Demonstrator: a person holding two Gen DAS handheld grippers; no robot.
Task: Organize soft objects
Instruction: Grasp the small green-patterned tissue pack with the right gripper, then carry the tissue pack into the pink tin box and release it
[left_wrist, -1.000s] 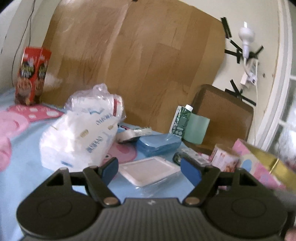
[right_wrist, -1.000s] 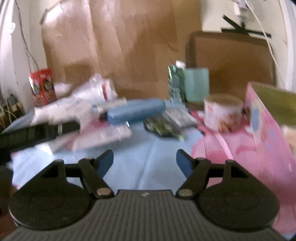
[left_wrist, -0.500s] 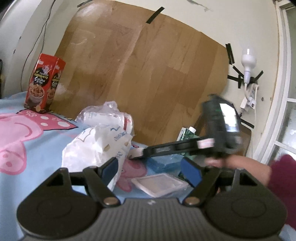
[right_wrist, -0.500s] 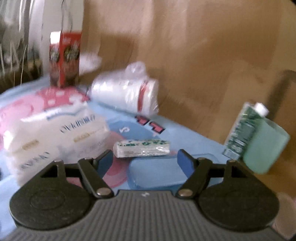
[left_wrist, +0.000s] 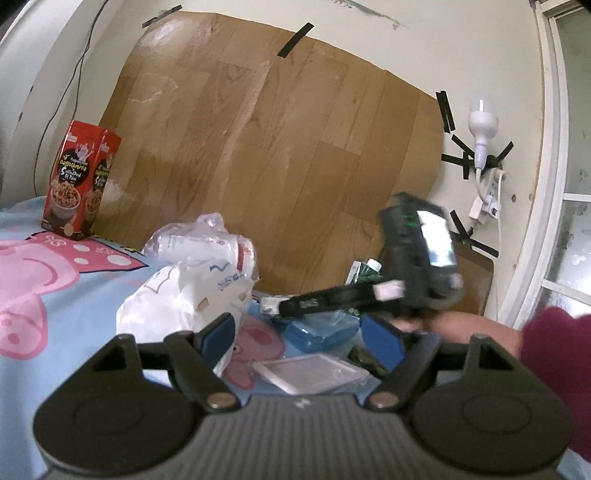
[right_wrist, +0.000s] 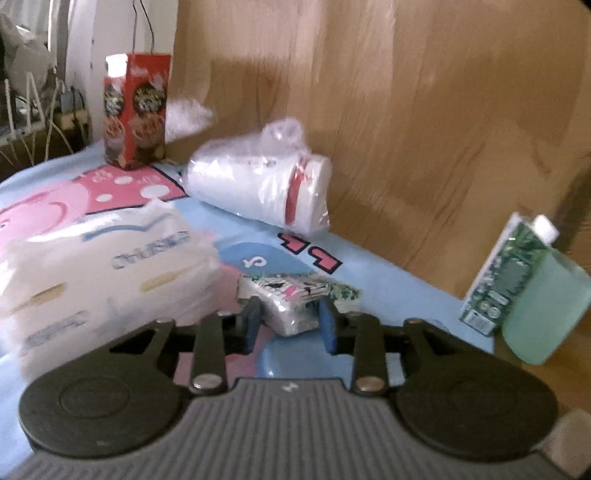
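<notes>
The right tongs (right_wrist: 289, 325) have just been closing and now seem to pinch the small tissue pack (right_wrist: 295, 301) at centre frame — blur hides the contact. The left tongs (left_wrist: 301, 338) hang apart, empty. The big tissue bag (right_wrist: 92, 266) at left and wrapped roll (right_wrist: 258, 188) above lie unsorted on the sheet (right_wrist: 388, 288) — most work remains.

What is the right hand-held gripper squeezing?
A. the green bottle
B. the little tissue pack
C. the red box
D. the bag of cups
B: in the right wrist view, the right hand-held gripper has just closed its blue pads on either side of the little tissue pack, lying on the blue sheet.
</notes>
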